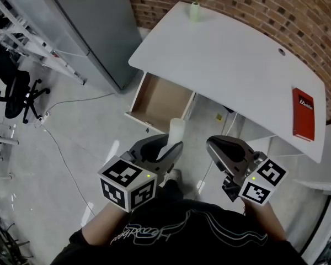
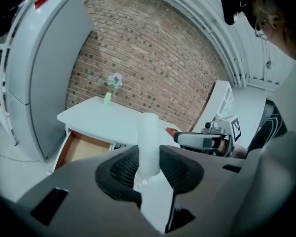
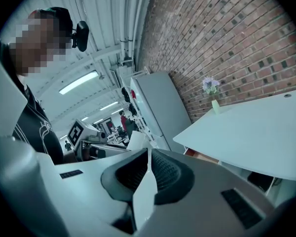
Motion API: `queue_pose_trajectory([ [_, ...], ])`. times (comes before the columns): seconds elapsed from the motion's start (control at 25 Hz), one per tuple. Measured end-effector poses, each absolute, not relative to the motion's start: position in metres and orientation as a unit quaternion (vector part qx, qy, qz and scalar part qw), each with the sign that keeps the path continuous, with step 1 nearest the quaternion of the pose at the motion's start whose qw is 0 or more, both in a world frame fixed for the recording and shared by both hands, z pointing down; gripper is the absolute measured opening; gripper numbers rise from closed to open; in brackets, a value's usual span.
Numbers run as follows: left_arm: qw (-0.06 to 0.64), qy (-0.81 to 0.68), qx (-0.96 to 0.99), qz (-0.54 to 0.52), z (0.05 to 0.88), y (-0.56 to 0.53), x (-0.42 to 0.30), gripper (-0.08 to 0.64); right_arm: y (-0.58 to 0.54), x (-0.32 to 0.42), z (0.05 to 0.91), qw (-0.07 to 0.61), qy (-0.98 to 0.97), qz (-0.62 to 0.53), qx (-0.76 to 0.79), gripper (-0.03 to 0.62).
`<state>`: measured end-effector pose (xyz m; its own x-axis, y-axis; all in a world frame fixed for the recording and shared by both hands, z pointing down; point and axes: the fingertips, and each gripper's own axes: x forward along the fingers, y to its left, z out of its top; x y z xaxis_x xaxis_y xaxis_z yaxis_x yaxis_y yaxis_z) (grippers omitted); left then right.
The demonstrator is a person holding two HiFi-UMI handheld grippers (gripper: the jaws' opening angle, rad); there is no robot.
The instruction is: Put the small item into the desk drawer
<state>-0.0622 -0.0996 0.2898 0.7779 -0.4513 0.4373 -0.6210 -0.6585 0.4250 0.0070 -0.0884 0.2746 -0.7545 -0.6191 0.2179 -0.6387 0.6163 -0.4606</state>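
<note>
The small item is a white cylinder point(image 1: 176, 130), and it stands upright between the pads of my left gripper point(image 1: 172, 147), which is shut on it. In the left gripper view the cylinder point(image 2: 149, 141) rises out of the jaws. The white desk point(image 1: 226, 59) lies ahead, and its wooden drawer point(image 1: 160, 99) hangs open at the desk's left end. Beyond the cylinder the open drawer point(image 2: 83, 149) shows at lower left. My right gripper point(image 1: 212, 143) is held beside the left one, off the desk's front edge. Its jaws point(image 3: 148, 158) are shut with nothing in them.
A red book point(image 1: 303, 114) lies at the desk's right end and a small vase of flowers point(image 1: 195, 7) stands at its far corner. A tall grey cabinet point(image 1: 94, 26) stands left of the drawer. An office chair point(image 1: 16, 95) and a floor cable point(image 1: 71, 101) lie further left.
</note>
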Motion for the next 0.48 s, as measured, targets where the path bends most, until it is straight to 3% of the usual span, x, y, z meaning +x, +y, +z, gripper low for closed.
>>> queue_pose_trajectory([
  [0.48, 0.299, -0.294, 0.891, 0.173, 0.375, -0.19, -0.098, 0.147, -0.147, -0.028, 0.334, 0.047, -0.881, 0.29, 0.37, 0.052],
])
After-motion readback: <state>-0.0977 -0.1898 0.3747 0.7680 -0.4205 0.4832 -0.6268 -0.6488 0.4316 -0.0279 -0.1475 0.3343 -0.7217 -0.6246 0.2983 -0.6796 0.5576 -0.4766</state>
